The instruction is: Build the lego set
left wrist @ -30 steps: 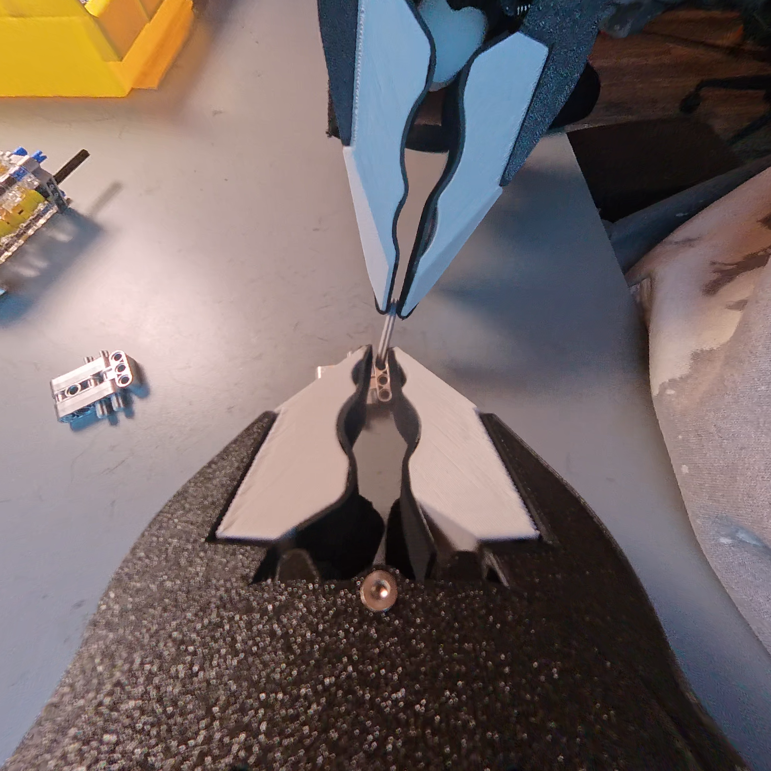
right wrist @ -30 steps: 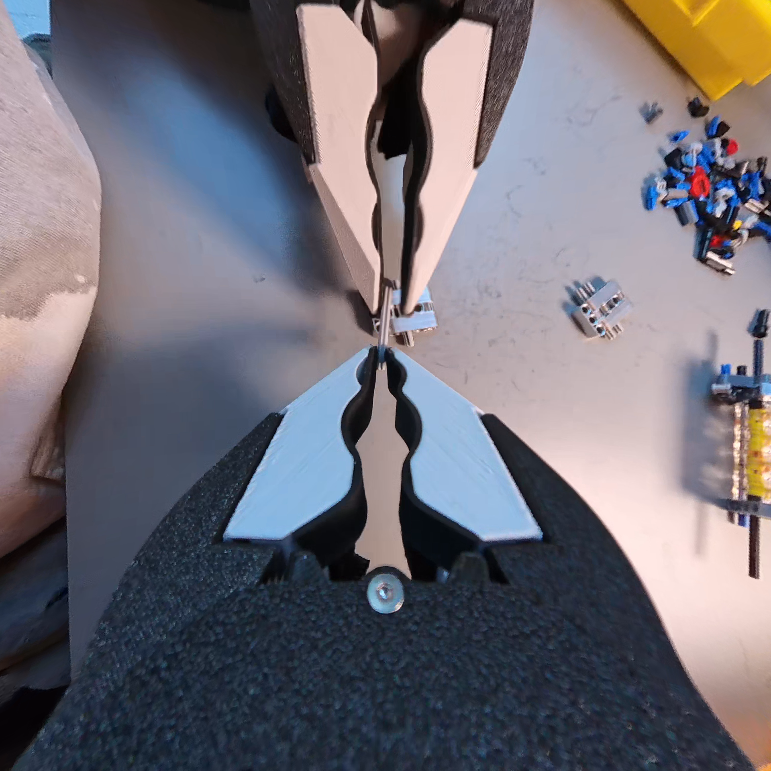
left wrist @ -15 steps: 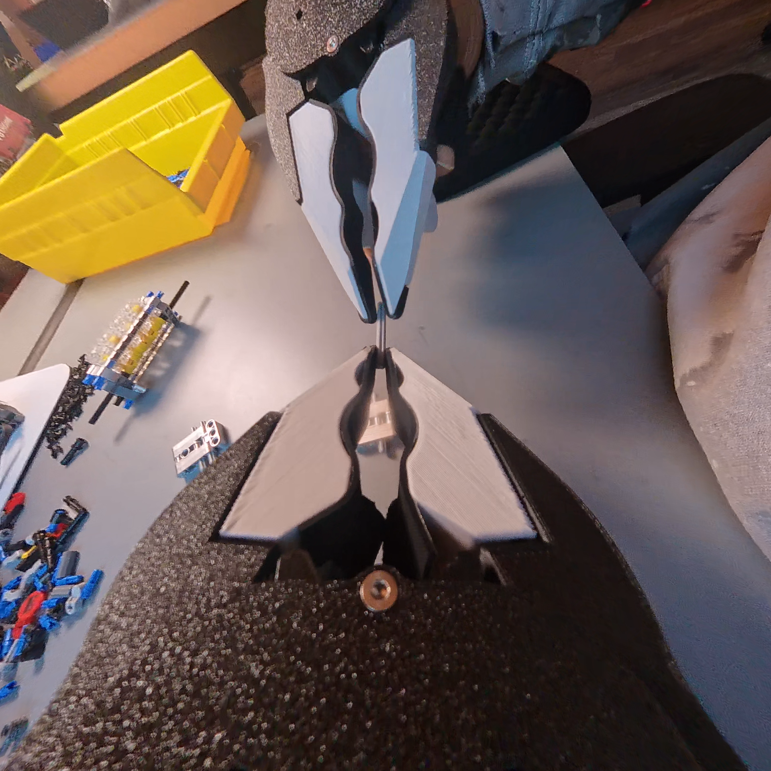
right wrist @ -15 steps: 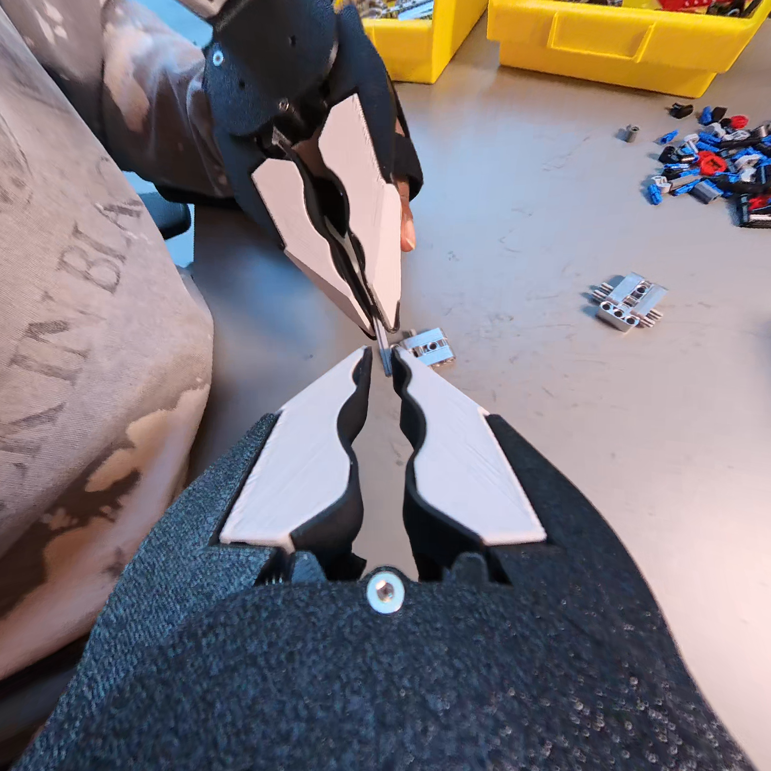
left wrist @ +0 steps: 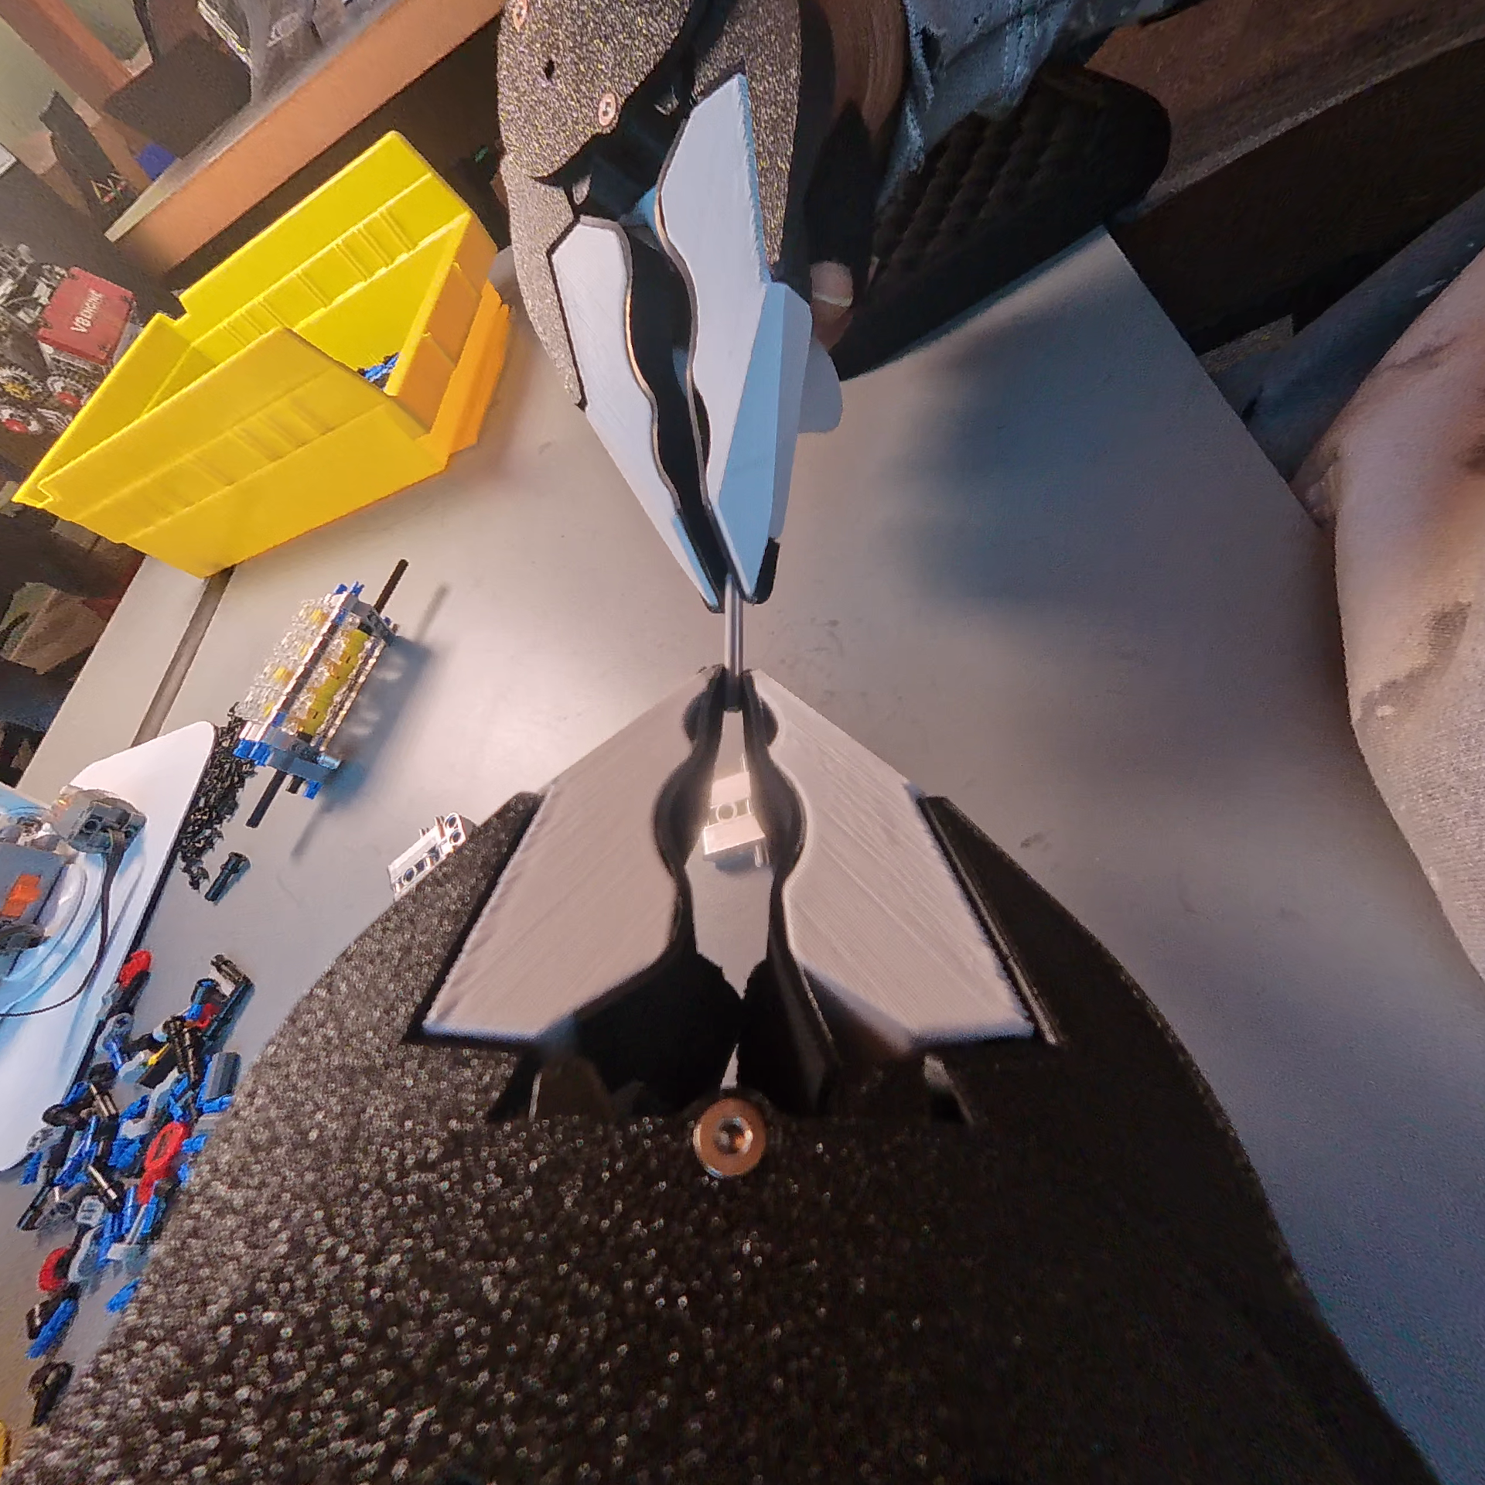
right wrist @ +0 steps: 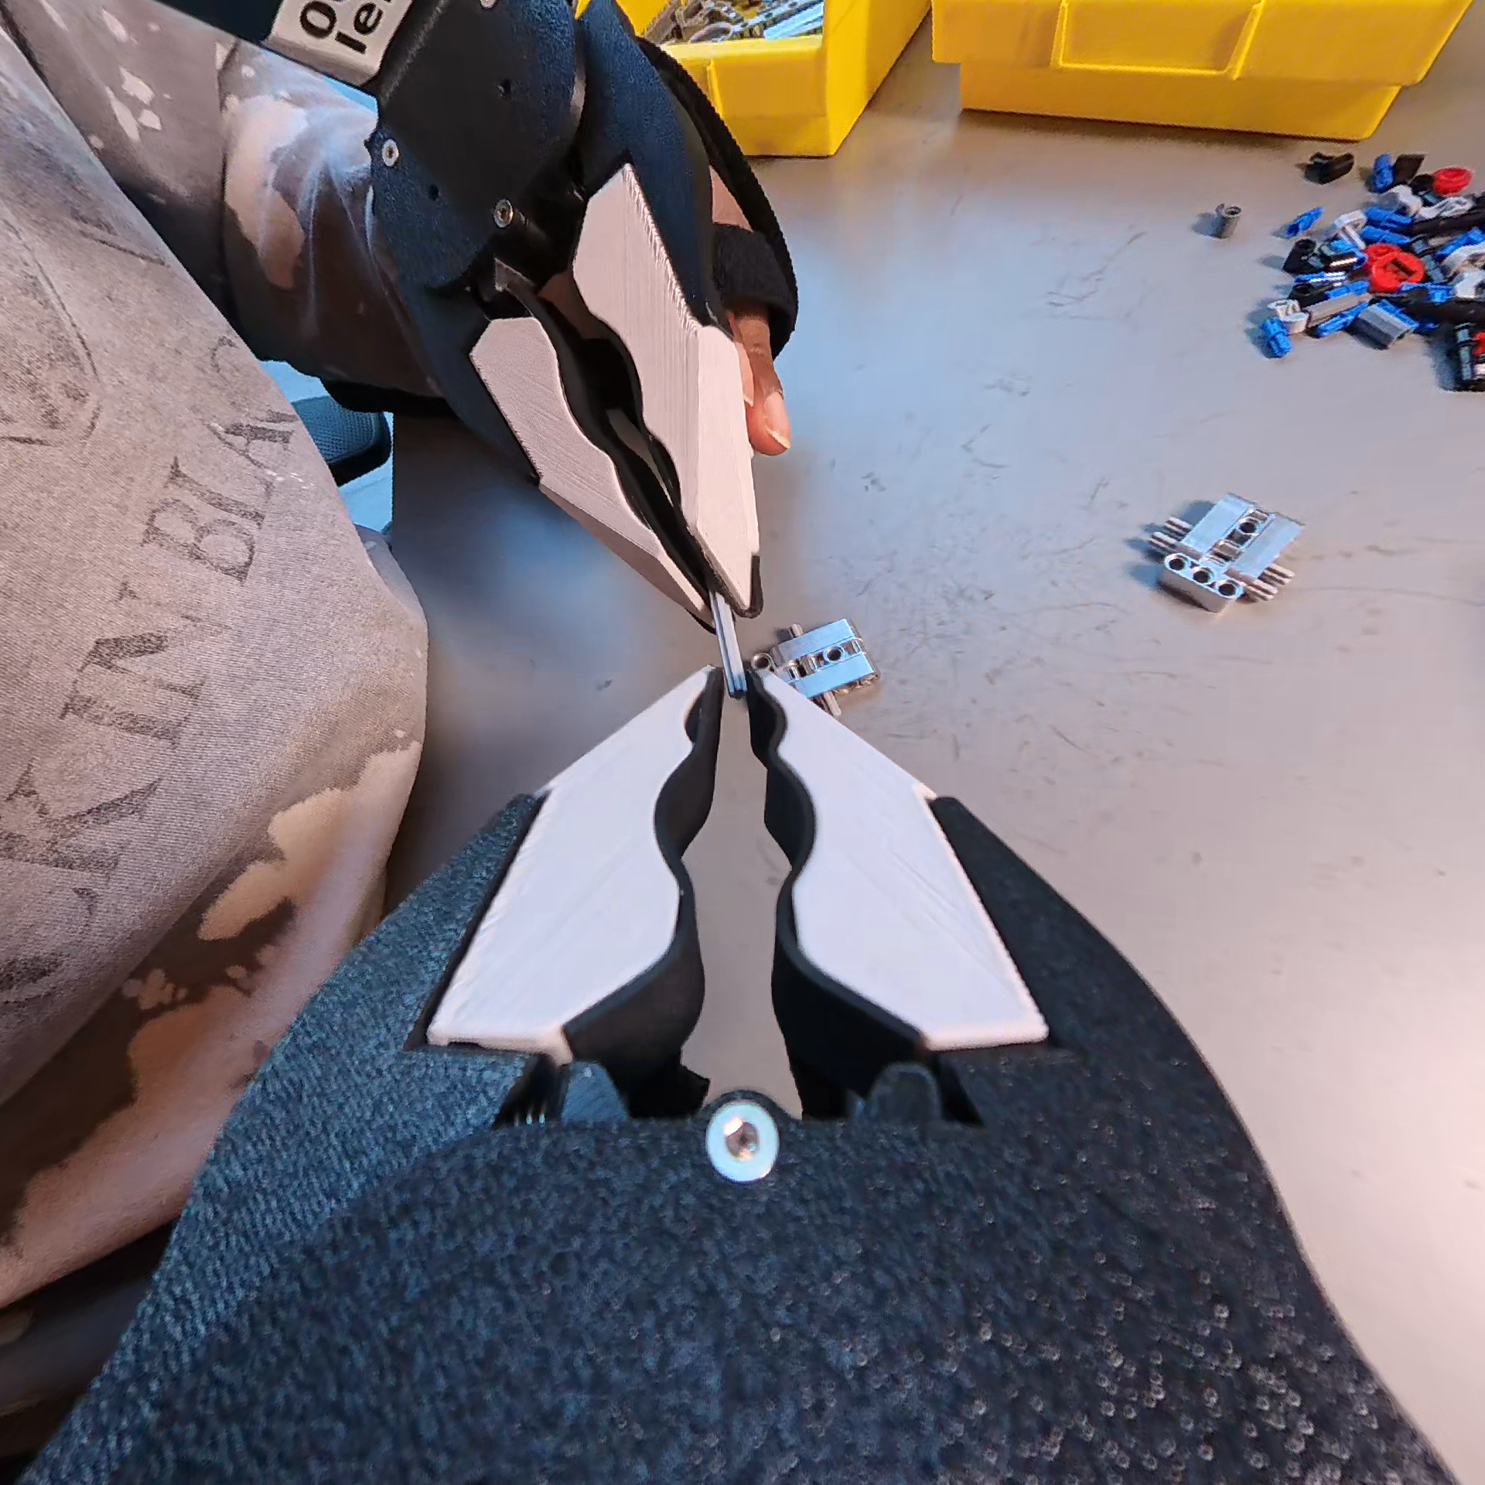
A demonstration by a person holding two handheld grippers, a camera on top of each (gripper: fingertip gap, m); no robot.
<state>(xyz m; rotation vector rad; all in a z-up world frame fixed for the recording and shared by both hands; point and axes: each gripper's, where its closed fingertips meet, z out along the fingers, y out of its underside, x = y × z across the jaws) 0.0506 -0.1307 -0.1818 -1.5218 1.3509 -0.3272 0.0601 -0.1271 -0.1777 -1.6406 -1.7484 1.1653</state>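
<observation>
Pinching one thin rod (left wrist: 733,635) between them, both closed tools have risen above the grey piece (right wrist: 824,660).

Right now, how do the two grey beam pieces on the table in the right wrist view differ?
The near grey piece lies just past the right claw, which grips a thin rod, and is partly hidden by it; the far grey piece lies in full view to the right. The near one looks a single beam, the far one several joined. Both are light grey, holed, with pins sticking out.
</observation>
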